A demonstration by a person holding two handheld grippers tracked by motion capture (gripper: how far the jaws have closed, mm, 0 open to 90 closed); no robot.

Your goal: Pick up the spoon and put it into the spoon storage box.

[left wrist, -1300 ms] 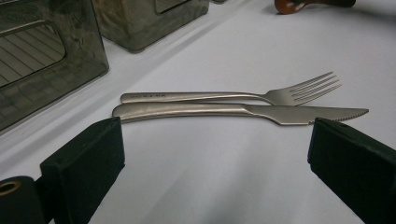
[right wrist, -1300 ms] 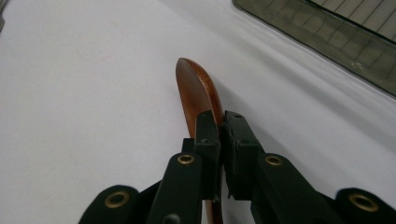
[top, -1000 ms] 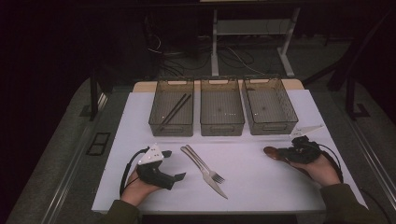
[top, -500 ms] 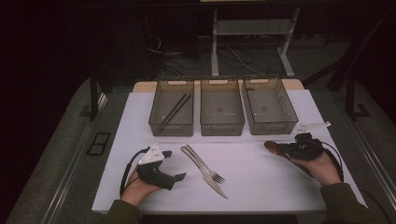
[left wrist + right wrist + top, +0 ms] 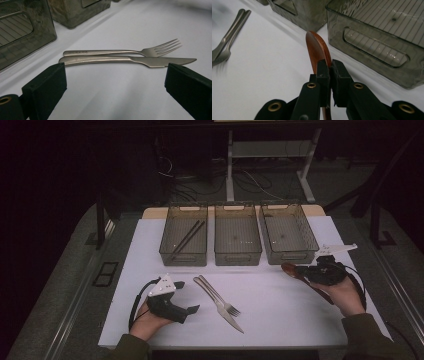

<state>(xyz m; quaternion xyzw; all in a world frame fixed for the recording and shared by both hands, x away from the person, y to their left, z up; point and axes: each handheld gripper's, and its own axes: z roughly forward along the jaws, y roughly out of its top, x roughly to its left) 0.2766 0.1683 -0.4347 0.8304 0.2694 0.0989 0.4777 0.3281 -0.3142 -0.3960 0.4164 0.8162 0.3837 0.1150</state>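
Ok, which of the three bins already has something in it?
The left bin, the one at the left gripper's side of the row: a pair of dark chopsticks lies slanted in it. The middle bin and right bin look empty.

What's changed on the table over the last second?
Very little. The right gripper stays shut on the wooden spoon, which has edged slightly up the high view toward the right bin. Nothing was picked up or let go. The left gripper stays open and in place, and the fork, knife and the chopsticks in the left bin lie as before.
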